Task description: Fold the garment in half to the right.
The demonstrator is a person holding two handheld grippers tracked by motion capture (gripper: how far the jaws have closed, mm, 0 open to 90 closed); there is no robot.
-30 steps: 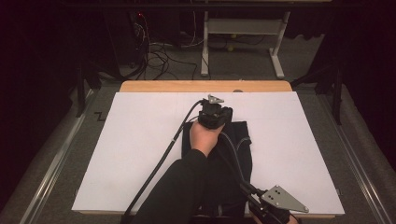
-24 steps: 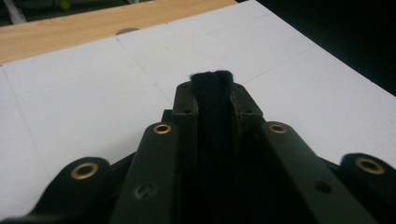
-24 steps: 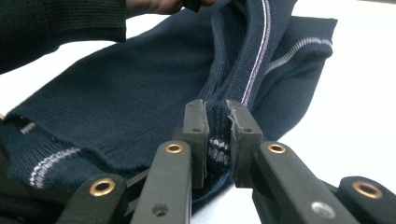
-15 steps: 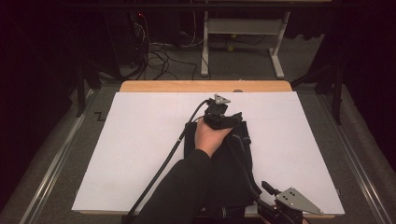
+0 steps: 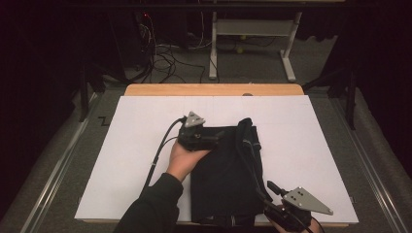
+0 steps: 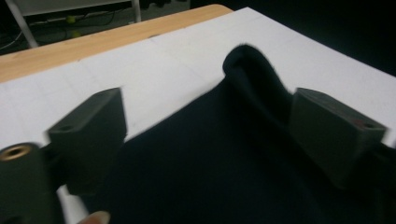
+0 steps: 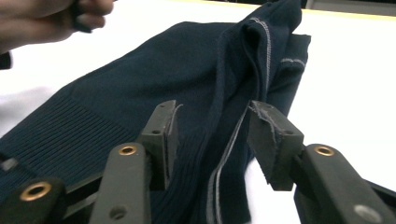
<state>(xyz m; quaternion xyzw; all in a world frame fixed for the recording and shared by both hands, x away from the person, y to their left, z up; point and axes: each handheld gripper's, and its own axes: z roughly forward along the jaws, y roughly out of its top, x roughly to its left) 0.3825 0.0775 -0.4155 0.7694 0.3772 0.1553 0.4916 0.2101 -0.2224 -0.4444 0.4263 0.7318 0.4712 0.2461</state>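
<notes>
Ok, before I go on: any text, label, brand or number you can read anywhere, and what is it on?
None can be read.
Dark knit garment: seam stitching, no tag or print showing.
White table sheet: blank.
Left tongs and right tongs: no lettering visible.

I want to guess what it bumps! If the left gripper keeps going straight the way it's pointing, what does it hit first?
Probably the raised fold of the dark garment. The left gripper, its jaws just opened and apart with nothing pinched, points across the flat cloth toward that hump. Depth is hard to judge, so it might skim the cloth first.
</notes>
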